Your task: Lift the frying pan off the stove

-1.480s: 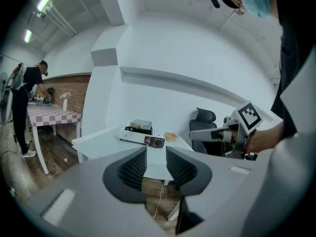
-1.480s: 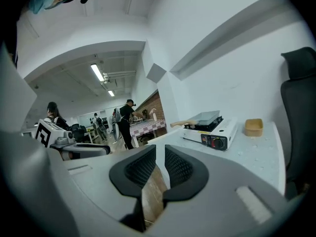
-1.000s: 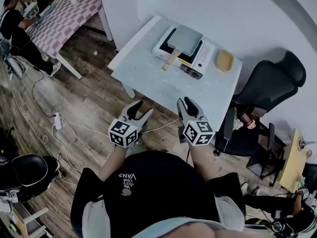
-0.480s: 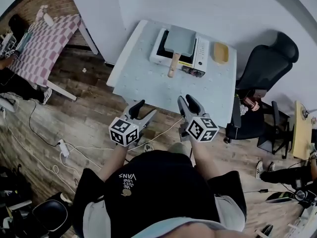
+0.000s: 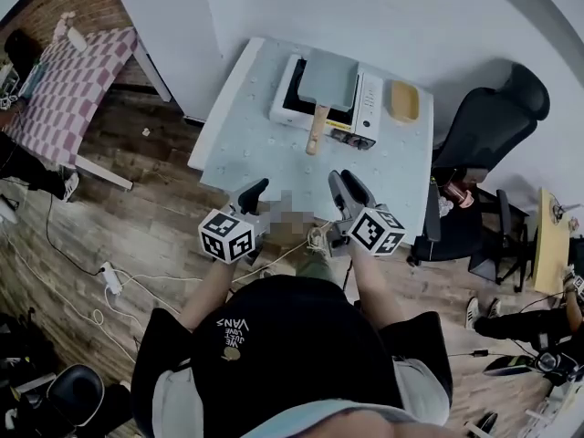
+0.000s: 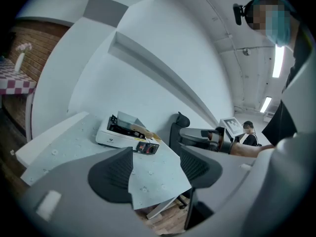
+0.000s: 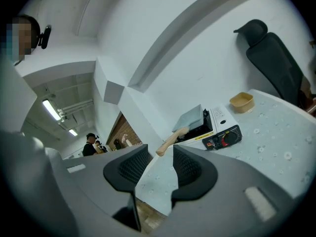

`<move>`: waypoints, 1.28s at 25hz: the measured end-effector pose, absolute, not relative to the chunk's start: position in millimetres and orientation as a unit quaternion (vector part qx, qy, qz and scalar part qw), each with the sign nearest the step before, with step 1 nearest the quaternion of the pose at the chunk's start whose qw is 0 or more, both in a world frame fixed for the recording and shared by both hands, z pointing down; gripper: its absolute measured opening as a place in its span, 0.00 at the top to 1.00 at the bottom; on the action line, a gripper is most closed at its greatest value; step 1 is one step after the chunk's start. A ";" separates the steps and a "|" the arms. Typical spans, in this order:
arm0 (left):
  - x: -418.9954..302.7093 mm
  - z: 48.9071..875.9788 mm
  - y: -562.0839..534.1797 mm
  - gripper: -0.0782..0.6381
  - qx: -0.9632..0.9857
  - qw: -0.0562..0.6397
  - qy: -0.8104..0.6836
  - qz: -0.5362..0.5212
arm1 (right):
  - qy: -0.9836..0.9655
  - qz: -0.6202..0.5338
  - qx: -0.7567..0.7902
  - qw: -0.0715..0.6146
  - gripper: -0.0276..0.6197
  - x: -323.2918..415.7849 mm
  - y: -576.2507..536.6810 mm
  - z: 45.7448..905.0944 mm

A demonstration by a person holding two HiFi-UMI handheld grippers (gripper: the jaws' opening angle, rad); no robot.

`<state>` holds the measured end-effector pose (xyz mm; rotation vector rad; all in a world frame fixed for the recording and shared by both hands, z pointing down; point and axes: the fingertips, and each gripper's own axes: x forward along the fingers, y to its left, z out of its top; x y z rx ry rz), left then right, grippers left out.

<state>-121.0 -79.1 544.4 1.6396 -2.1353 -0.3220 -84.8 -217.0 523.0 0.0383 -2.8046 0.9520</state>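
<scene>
White table (image 5: 274, 158), stove (image 5: 372, 99), tan bowl (image 5: 404, 102)

I've got the frying pan (image 5: 328, 78) in the head view: square, grey, shallow, with a light wooden handle (image 5: 316, 128). It sits flat on the stove (image 5: 371, 106), not lifted. The handle sticks out past the stove's front edge, over the worktop (image 5: 265, 144), pointing my way. The stove is a white portable unit with a black top under the pan and a dark control panel (image 7: 224, 137) with a knob at its front. It stands at the far end of the pale worktop, near the wall. The pan looks empty, though I can't be sure from this angle.
</scene>
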 end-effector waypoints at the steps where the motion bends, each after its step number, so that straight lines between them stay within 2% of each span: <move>1: -124.3 543.5 -84.4 0.50 0.590 0.215 -0.769 -0.122 | -0.939 0.332 0.006 0.090 0.73 -91.2 -220.5 523.0; 10: -152.1 549.0 -144.0 0.48 0.582 0.247 -0.756 -0.171 | -0.868 0.477 -0.073 0.116 0.62 -153.1 -252.9 535.9; 23: -193.0 546.1 -193.0 0.48 0.576 0.305 -0.716 -0.250 | -0.807 0.553 -0.117 0.170 0.60 -210.7 -272.8 561.4; 32: -199.1 561.2 -215.4 0.45 0.579 0.381 -0.664 -0.280 | -0.761 0.607 -0.144 0.180 0.60 -243.4 -272.3 574.5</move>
